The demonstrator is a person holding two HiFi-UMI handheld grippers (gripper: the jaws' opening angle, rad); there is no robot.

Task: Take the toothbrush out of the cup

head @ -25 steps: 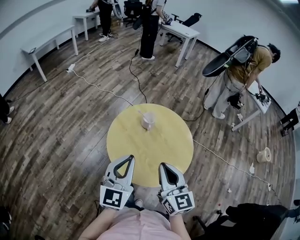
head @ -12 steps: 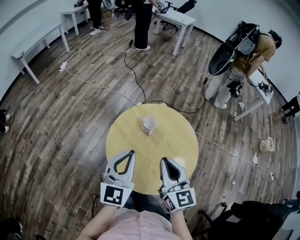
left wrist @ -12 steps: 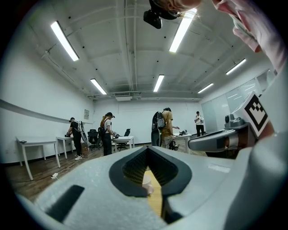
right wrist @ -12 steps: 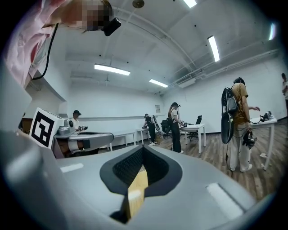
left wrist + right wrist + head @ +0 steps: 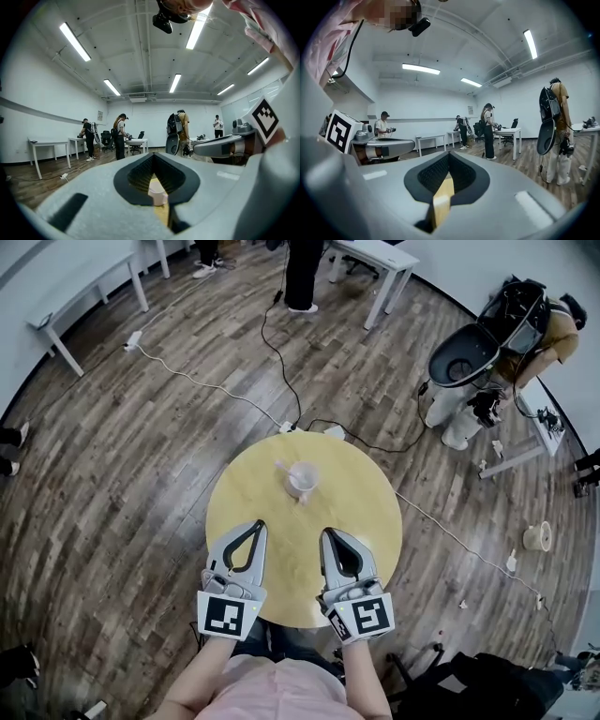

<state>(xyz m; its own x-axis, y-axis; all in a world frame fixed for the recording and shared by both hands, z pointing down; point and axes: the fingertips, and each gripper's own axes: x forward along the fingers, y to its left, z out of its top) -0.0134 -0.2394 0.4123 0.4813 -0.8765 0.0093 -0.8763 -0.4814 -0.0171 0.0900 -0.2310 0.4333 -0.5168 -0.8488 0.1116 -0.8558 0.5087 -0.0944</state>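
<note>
Two empty grippers with jaws together, left gripper (image 5: pixel 257 524) and right gripper (image 5: pixel 326 533), now further over the counter's (image 5: pixel 375 521) near edge, toothbrush (image 5: pixel 284 467) in cup (image 5: pixel 302 480), far side.

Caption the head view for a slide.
Left gripper and right gripper, both shut and empty, poised over the round table, toothbrush in the cup ahead.

The left grey two-jaw gripper (image 5: pixel 255 525), marker cube at rear: jaws together, empty, pointing level away from the body. The right grey two-jaw gripper (image 5: pixel 327 534): likewise closed and empty, just beside it. Both extend from bare forearms (image 5: pixel 199 679).
</note>
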